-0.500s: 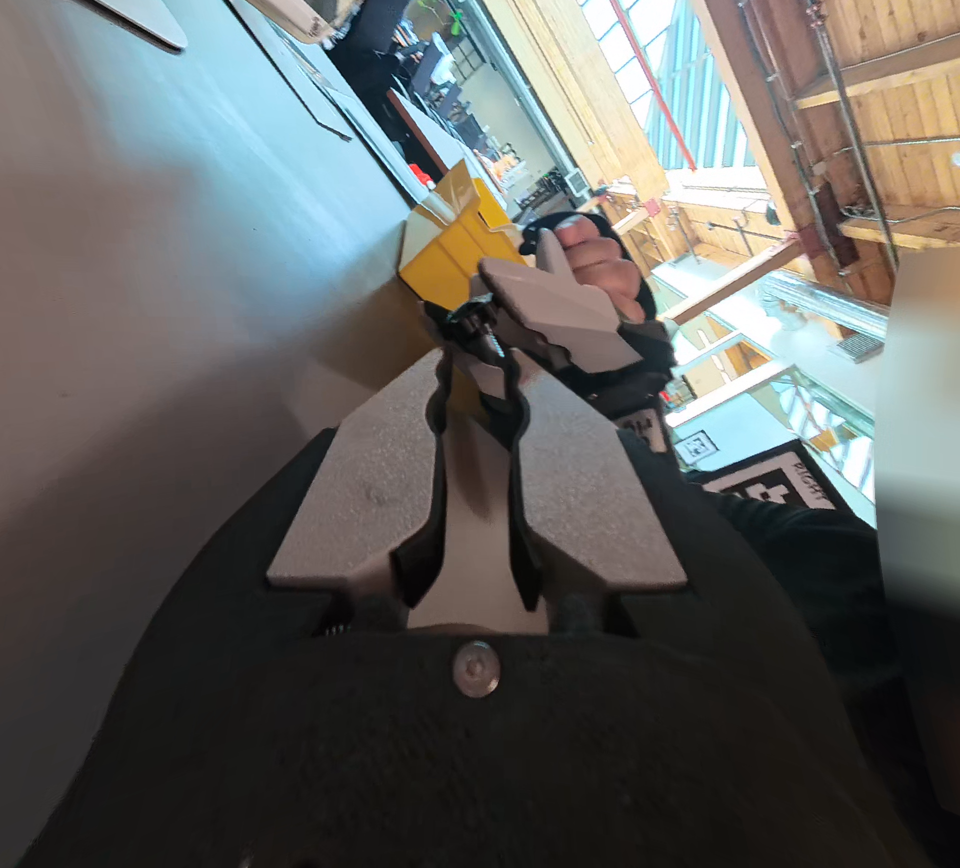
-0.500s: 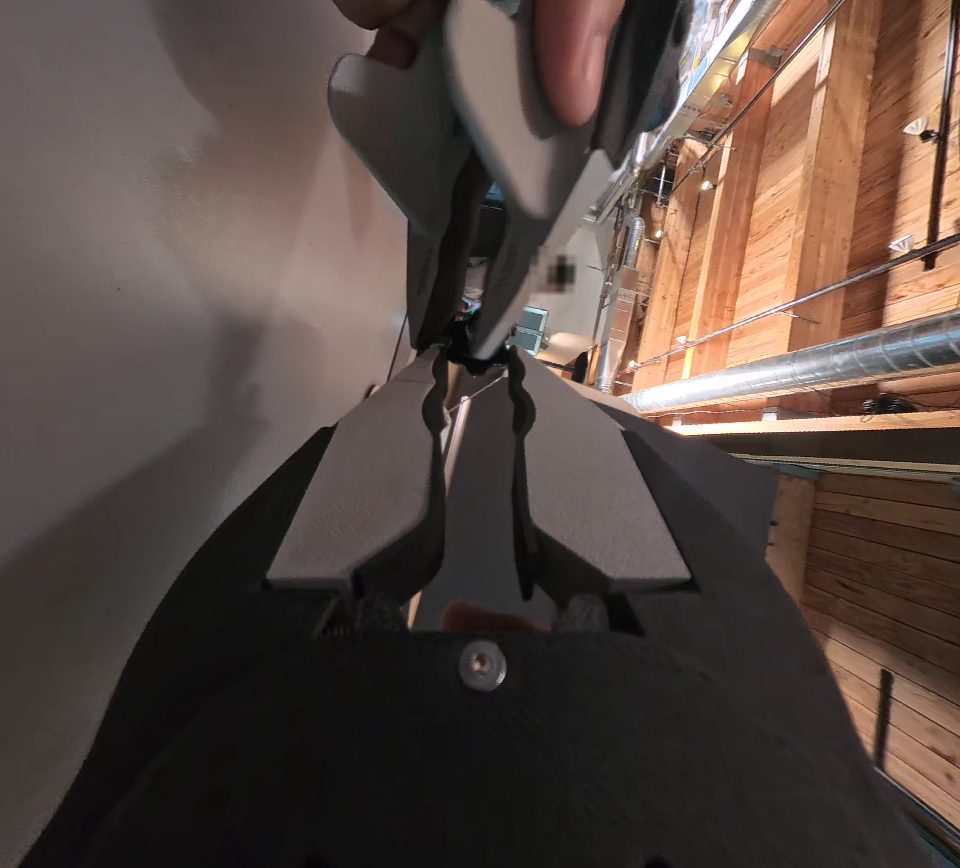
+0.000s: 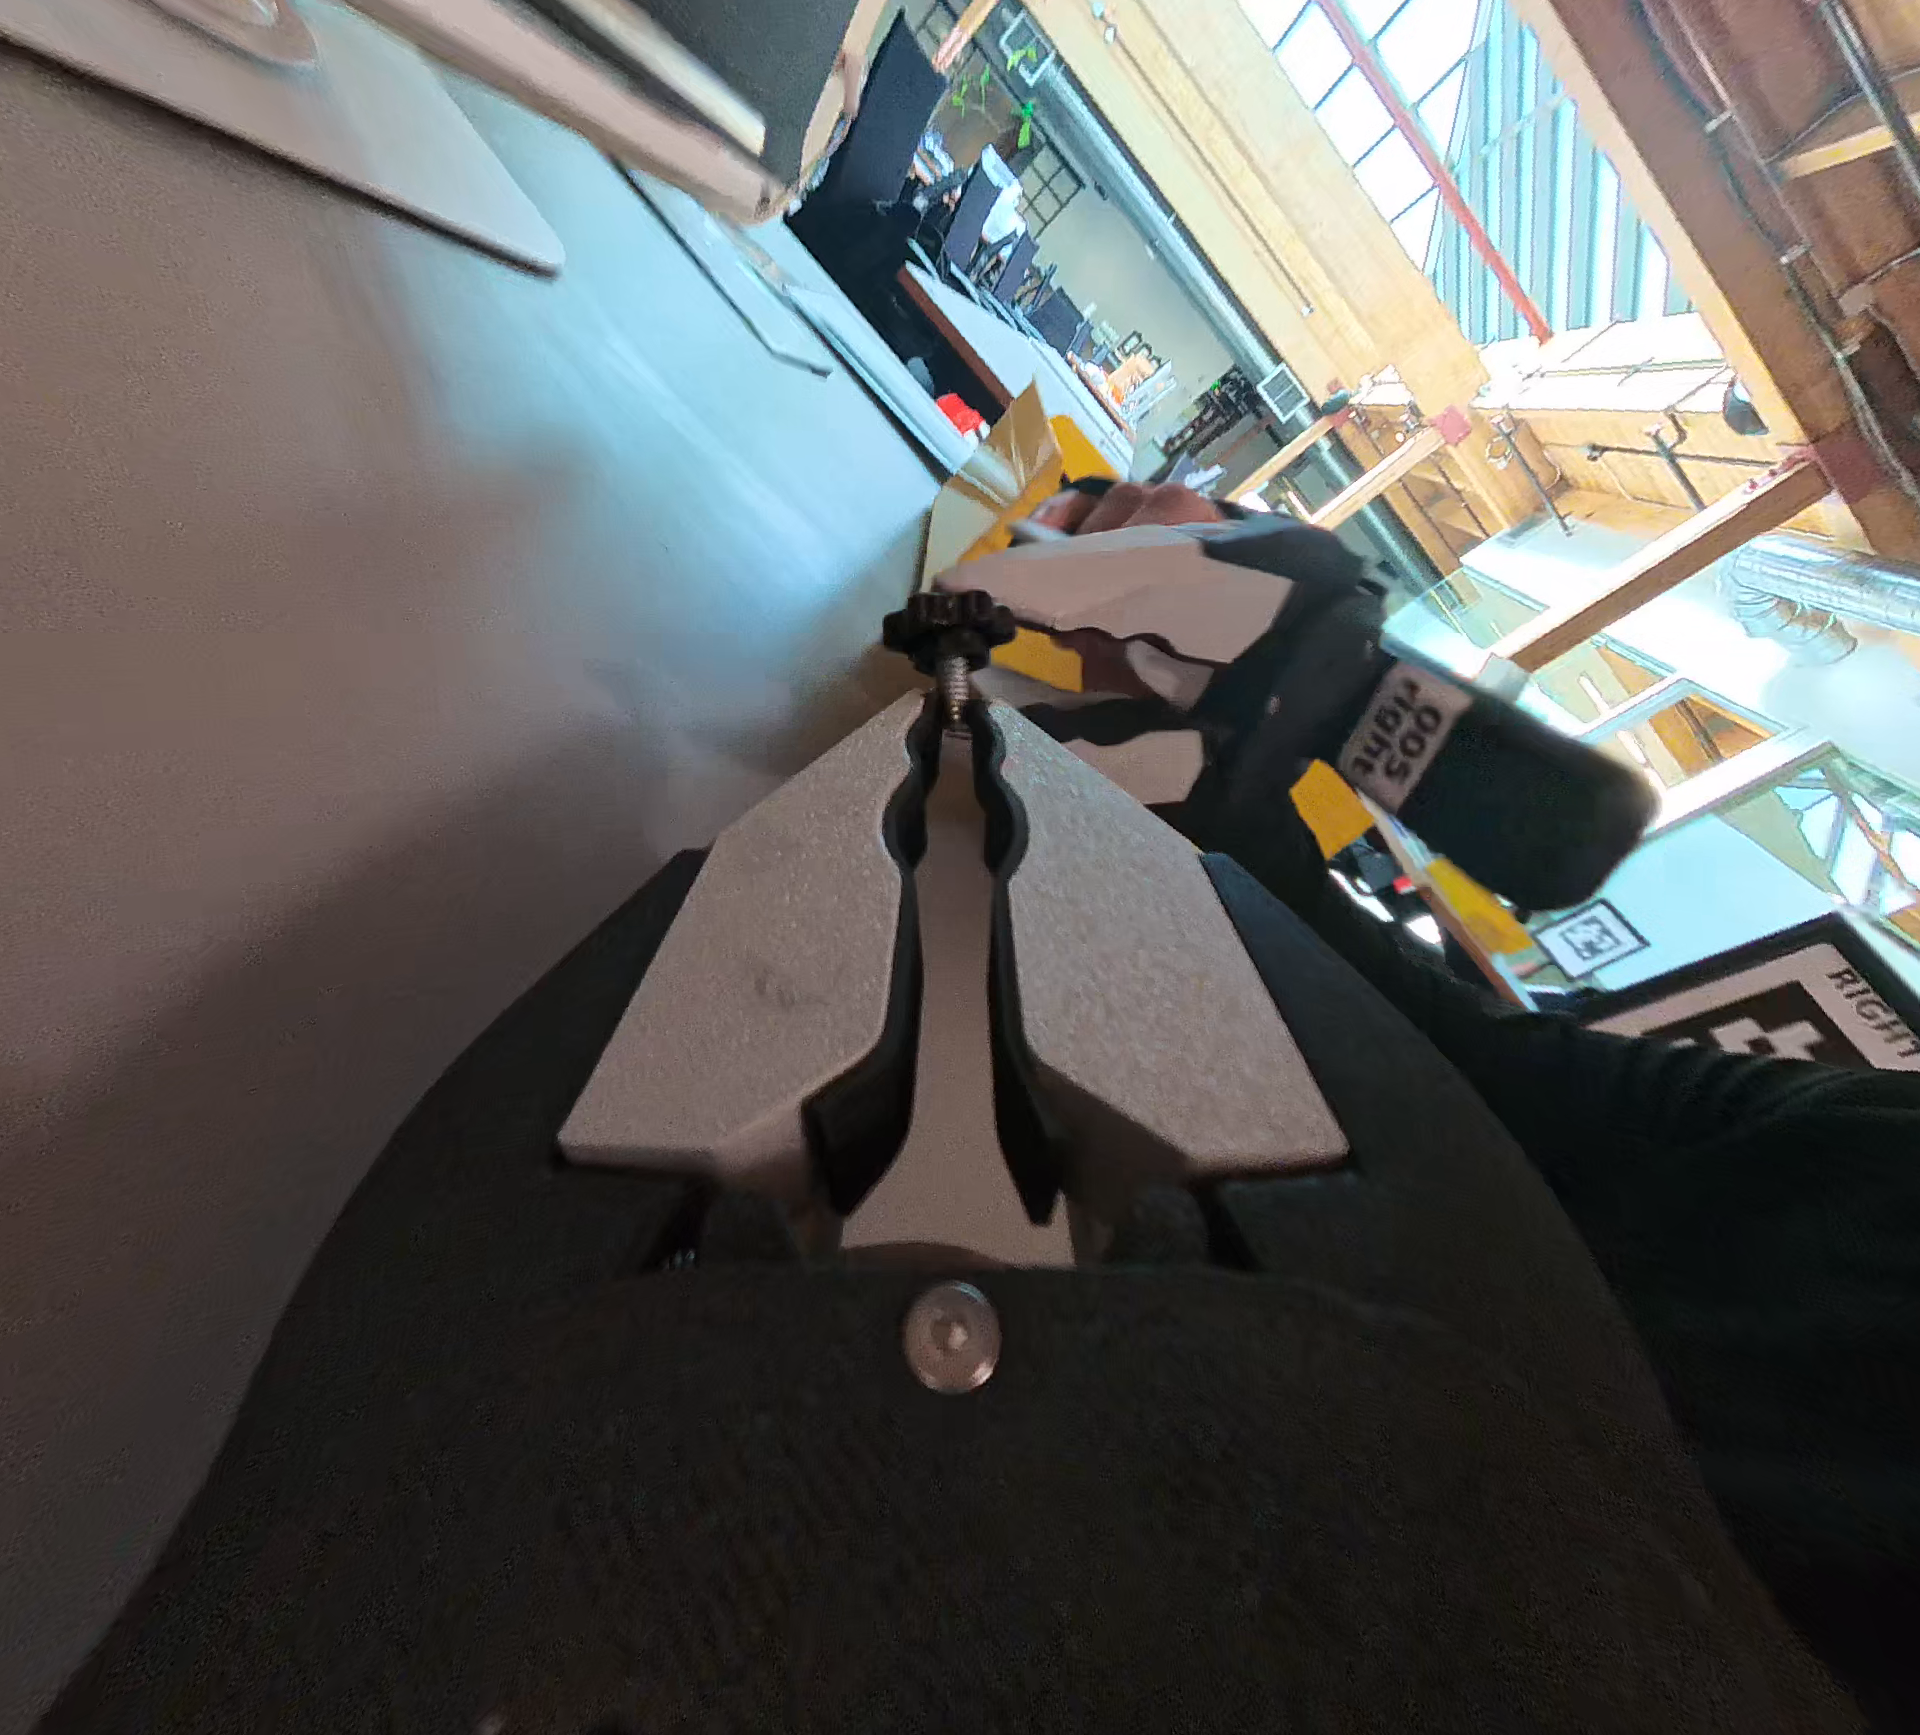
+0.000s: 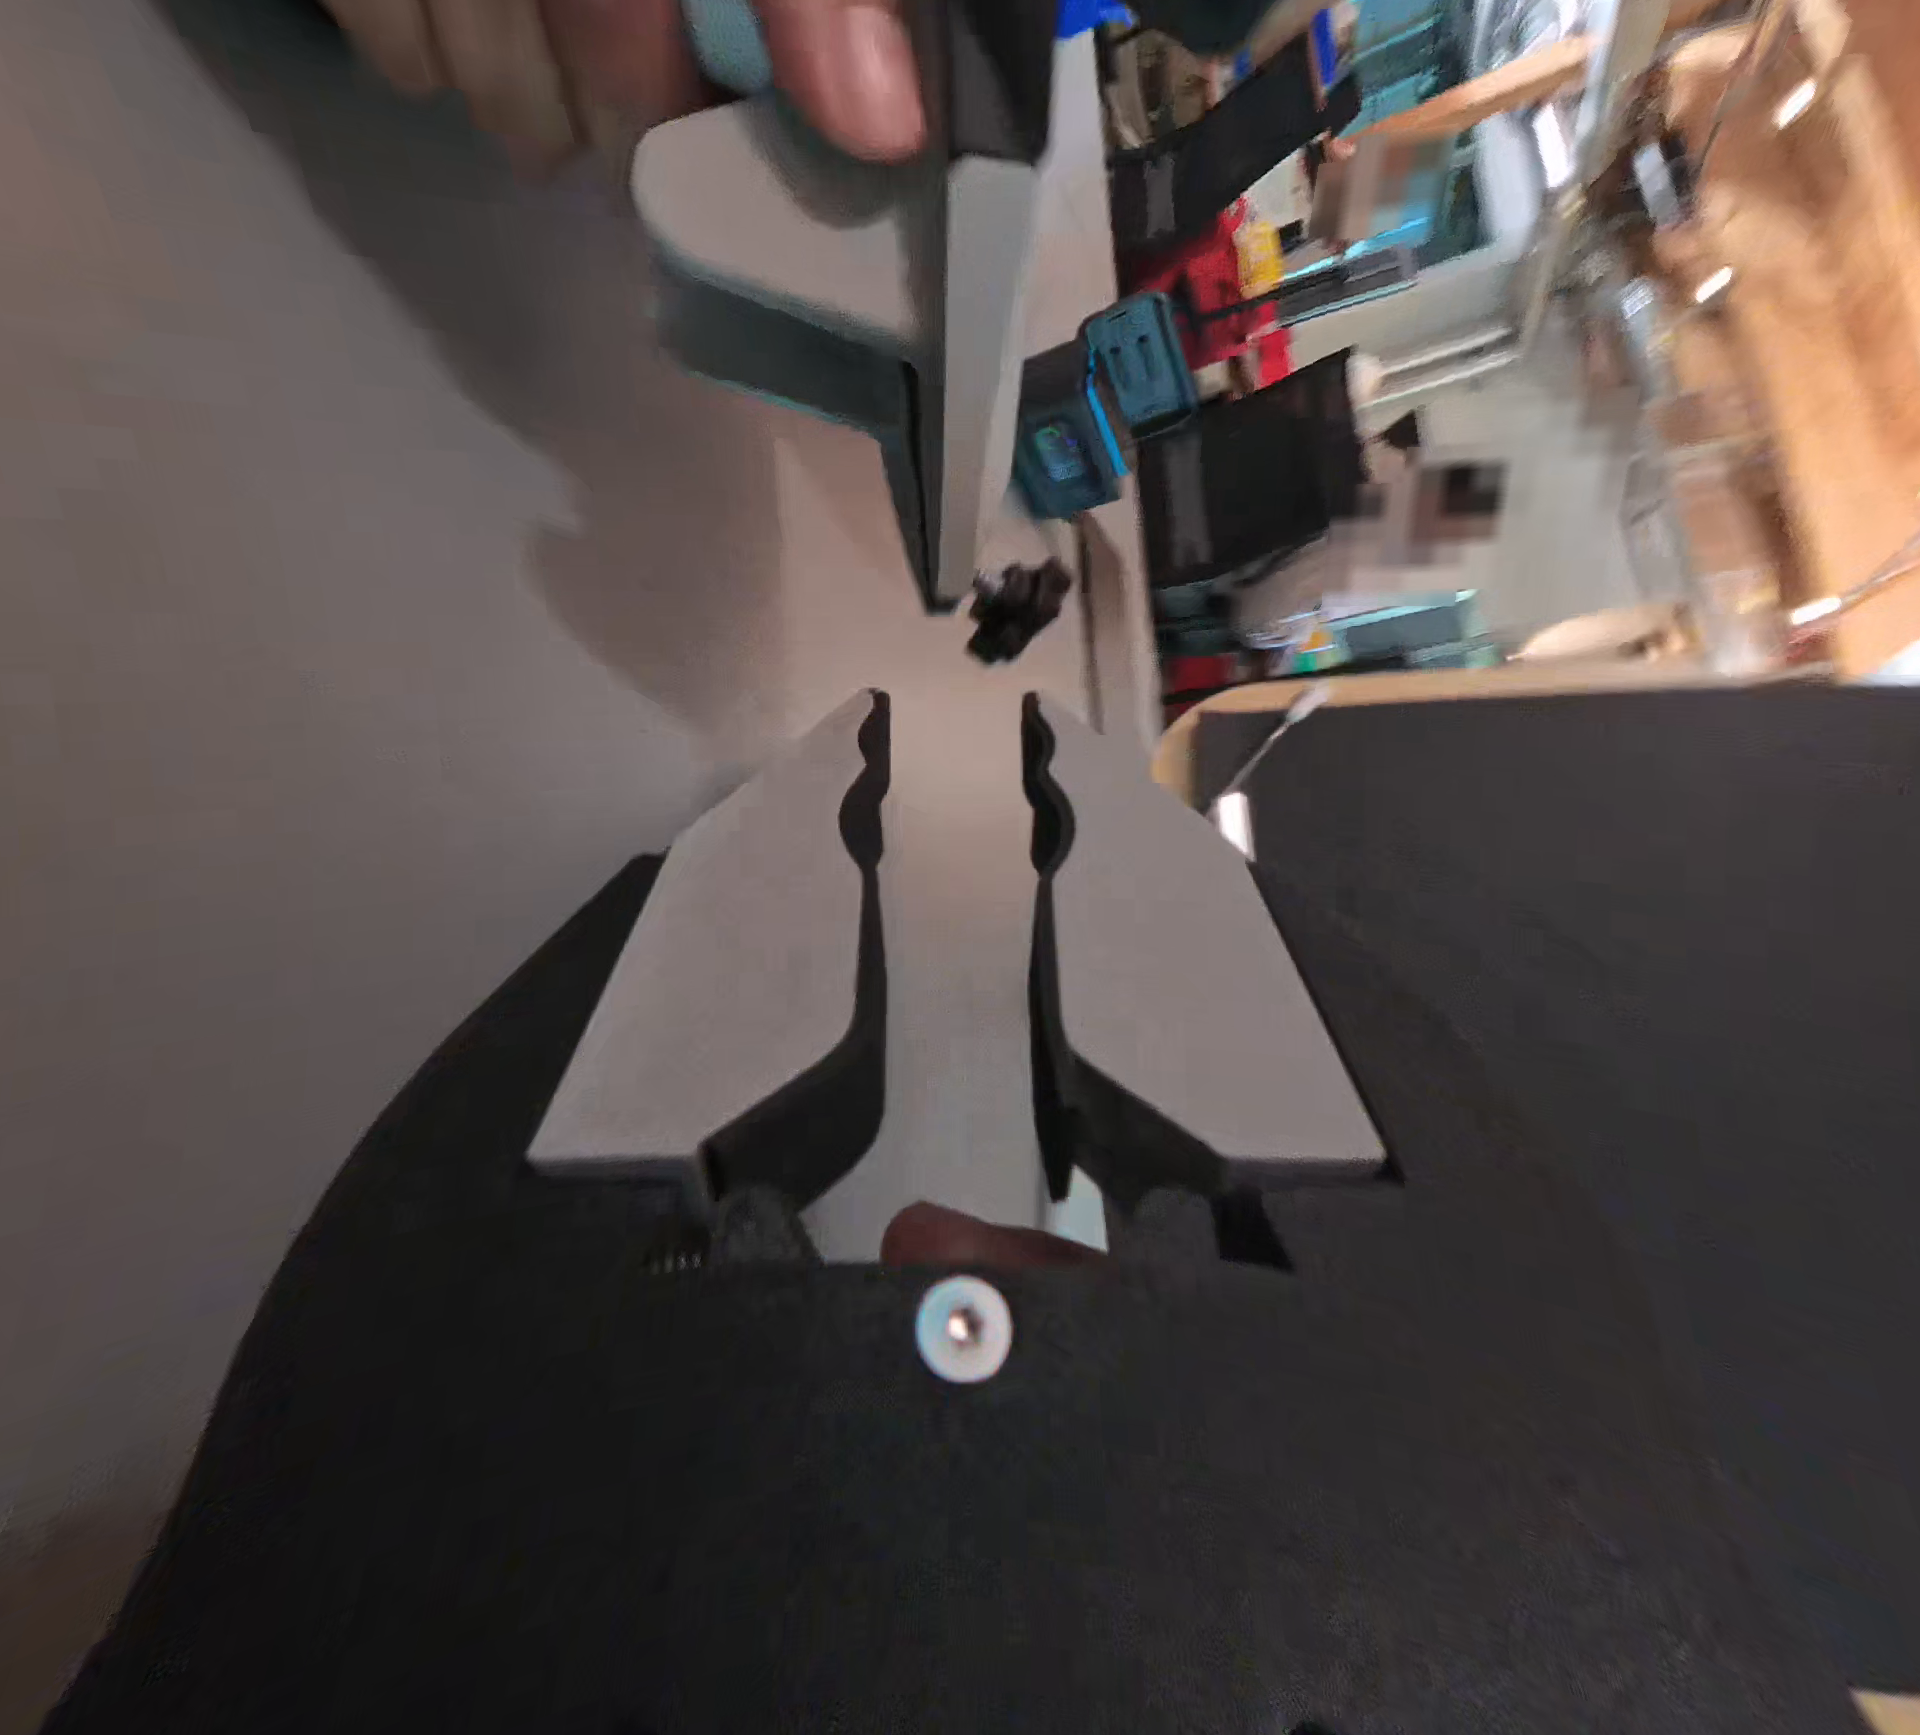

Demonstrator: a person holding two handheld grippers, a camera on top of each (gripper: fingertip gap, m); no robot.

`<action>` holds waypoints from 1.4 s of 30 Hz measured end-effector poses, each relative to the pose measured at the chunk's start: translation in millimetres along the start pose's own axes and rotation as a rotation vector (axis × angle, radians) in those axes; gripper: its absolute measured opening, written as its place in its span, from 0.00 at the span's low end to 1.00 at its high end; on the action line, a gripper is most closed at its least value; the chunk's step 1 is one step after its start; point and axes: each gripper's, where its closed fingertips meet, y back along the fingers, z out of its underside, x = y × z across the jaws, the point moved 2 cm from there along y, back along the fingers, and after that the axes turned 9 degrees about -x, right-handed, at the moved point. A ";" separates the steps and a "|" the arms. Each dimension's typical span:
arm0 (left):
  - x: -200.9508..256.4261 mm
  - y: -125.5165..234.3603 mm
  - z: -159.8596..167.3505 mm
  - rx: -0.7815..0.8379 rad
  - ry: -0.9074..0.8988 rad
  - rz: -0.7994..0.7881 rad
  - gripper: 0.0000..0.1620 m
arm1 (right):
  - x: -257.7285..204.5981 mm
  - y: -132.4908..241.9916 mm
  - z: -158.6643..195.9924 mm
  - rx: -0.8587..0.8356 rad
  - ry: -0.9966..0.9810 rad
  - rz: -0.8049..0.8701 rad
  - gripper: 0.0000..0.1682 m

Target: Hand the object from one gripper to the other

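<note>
The object is a small screw with a black star knob (image 3: 948,631) and a bare threaded shaft. My left gripper (image 3: 954,724) is shut on the shaft, with the knob sticking out just past its tips. My right gripper (image 4: 954,698) is open and empty, its tips a short way from the knob (image 4: 1016,610). In the right wrist view the left gripper (image 4: 951,594) comes down from the top, held by a hand, with the knob at its tip. In the left wrist view the right gripper (image 3: 1023,610) lies just beyond the knob, held by a gloved hand.
Both grippers are held above a grey tabletop (image 3: 312,646). A yellow box (image 3: 1049,449) stands behind the right gripper. A flat white board (image 3: 416,158) lies far left. A black panel (image 4: 1558,958) and a blue device (image 4: 1101,407) are to the right.
My left gripper has closed on the screw's shaft. My right gripper, which had the knob between its tips, has pulled back and now stands clear of it.
</note>
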 end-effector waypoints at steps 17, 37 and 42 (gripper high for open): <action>30.3 -7.5 5.4 -0.039 -1.183 -0.536 0.02 | 33.6 31.1 -9.0 0.484 -1.382 -0.839 0.30; -11.0 -9.6 9.6 -0.172 -1.049 -0.742 0.07 | 3.0 -7.4 22.5 -0.021 -1.011 -0.477 0.12; -14.8 2.3 -1.6 -0.099 -0.744 -0.645 0.10 | 4.3 -11.5 34.6 -0.195 -0.721 -0.245 0.12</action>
